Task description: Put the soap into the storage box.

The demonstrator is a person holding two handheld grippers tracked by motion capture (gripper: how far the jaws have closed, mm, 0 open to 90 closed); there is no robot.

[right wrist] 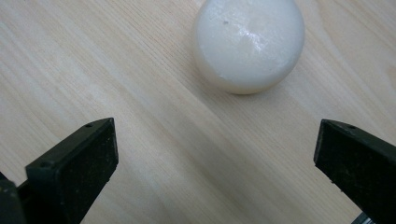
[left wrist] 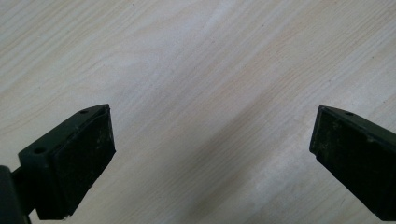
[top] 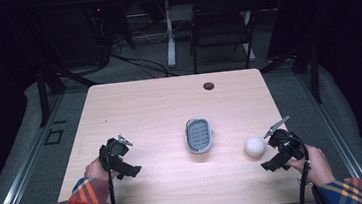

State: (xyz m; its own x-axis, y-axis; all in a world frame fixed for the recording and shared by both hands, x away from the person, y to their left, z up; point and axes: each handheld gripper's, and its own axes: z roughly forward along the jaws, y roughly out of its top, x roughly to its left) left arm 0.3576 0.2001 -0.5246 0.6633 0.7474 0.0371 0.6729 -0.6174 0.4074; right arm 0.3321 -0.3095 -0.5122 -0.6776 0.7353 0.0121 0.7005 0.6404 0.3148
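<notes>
The white ball (right wrist: 249,44) rests on the table (top: 159,109), just ahead of the right gripper (right wrist: 215,154), whose jaws stand wide and empty. Being round, it shows no long axis or heading.

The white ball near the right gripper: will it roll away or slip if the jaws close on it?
The white ball is round and lies free on the table, so a nudge probably rolls it. Its glossy surface may slip between flat pads.
</notes>
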